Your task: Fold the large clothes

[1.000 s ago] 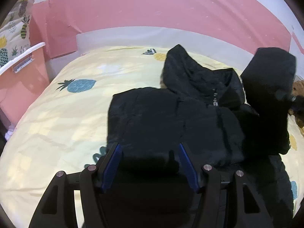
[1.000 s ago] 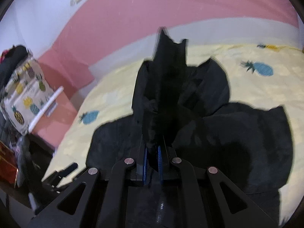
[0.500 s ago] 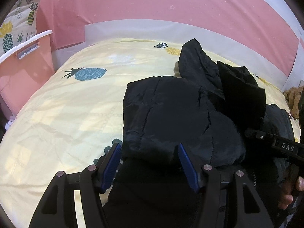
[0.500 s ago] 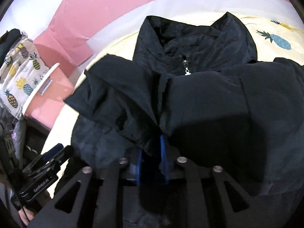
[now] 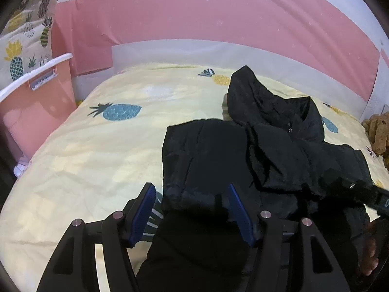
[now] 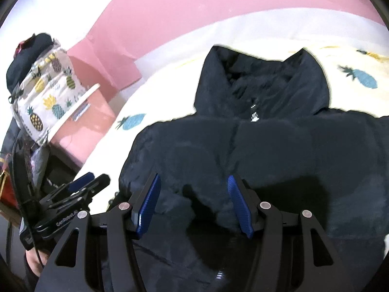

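Black puffer jacket (image 6: pixel 279 150) lies on pineapple-print bedspread (image 5: pixel 102 150), hem cut off by frame. Right gripper (image 6: pixel 193 202) jaws opening, dark fabric between, pads not pressing. Left gripper (image 5: pixel 192 209) fingers apart over jacket edge; contact there too dark to tell. Hand (image 5: pixel 369 255) half hidden.
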The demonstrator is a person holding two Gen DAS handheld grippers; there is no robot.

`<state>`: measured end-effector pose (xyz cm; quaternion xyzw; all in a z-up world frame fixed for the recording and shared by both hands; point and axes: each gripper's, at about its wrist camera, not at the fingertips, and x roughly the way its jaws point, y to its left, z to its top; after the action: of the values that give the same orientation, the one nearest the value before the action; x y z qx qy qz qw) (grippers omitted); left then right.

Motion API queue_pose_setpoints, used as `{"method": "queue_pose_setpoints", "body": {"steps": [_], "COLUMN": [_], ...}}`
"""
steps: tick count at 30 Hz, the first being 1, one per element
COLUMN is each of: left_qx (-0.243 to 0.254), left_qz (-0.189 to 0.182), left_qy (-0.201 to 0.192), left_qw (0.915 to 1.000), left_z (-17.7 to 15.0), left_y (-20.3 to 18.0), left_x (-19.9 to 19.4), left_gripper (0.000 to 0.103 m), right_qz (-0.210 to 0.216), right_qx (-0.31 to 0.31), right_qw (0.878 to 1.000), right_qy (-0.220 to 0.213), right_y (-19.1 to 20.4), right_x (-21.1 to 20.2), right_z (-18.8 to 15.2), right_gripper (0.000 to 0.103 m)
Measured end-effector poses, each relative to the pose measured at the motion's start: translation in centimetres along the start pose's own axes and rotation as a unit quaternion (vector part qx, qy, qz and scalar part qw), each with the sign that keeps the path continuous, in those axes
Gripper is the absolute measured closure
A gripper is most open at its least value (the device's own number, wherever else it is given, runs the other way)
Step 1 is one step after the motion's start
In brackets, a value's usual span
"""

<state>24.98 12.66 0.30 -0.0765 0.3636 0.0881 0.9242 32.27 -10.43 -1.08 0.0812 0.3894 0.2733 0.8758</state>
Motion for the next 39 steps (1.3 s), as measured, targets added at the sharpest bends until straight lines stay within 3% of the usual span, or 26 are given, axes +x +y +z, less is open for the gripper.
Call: {"method": "queue_pose_setpoints", "body": {"steps": [6, 10, 14, 19, 22, 26, 28, 32, 34, 36, 39], "left_qx": [0.01, 0.005, -0.006, 0.002, 0.016, 0.015, 0.012, 0.0, 0.003, 0.006, 0.019], "left_qz": [-0.024, -0.078, -0.138, -0.107, -0.093, -0.083, -0.076, -0.077, -0.075, -0.083, -0.089], "left_qy": [-0.012, -0.018, 0.013, 0.067, 0.055, 0.065, 0.071, 0.046, 0.023, 0.008, 0.004], "left_qw": [0.9996, 0.9967, 0.9904, 0.992, 0.994, 0.9943, 0.9945, 0.996, 0.997, 0.9965, 0.9959], "left_z": [1.9, 3.5, 3.8, 1.2, -0.5, -0.4, 0.0, 1.4, 2.6, 3.8, 5.0], "left_y": [-1.7, -3.7, -5.3, -5.6, -5.5, -5.7, -5.6, -4.8, -5.3, -6.3, -8.1], "left_x": [-1.0, 0.1, 3.5, 8.6, 9.0, 8.7, 7.8, 4.6, 3.6, 3.6, 5.9], "left_gripper": [0.041, 0.041, 0.041, 0.049, 0.05, 0.05, 0.051, 0.051, 0.051, 0.051, 0.051], "right_qz": [-0.064, -0.123, -0.162, -0.168, -0.171, -0.152, -0.146, -0.186, -0.204, -0.219, -0.231], "right_qx": [0.025, 0.054, 0.084, 0.068, 0.053, 0.061, 0.059, 0.052, 0.054, 0.056, 0.058], "right_qw": [0.997, 0.99, 0.982, 0.984, 0.984, 0.986, 0.987, 0.978, 0.975, 0.973, 0.971], "right_qy": [-0.031, -0.049, -0.056, -0.003, 0.004, 0.005, -0.027, -0.074, -0.067, -0.051, -0.015], "right_y": [-5.0, -9.7, -13.7, -14.5, -14.5, -14.8, -15.0, -16.6, -17.8, -18.8, -20.2], "right_x": [-3.2, -5.0, -5.8, -2.3, -0.8, -2.2, -4.9, -8.1, -7.9, -6.6, -3.7], "right_z": [0.8, 0.6, 0.1, -0.7, -1.2, -0.5, 0.0, 1.4, 2.0, 2.6, 2.7], "right_gripper": [0.045, 0.045, 0.045, 0.045, 0.045, 0.045, 0.045, 0.045, 0.049, 0.064, 0.067]}}
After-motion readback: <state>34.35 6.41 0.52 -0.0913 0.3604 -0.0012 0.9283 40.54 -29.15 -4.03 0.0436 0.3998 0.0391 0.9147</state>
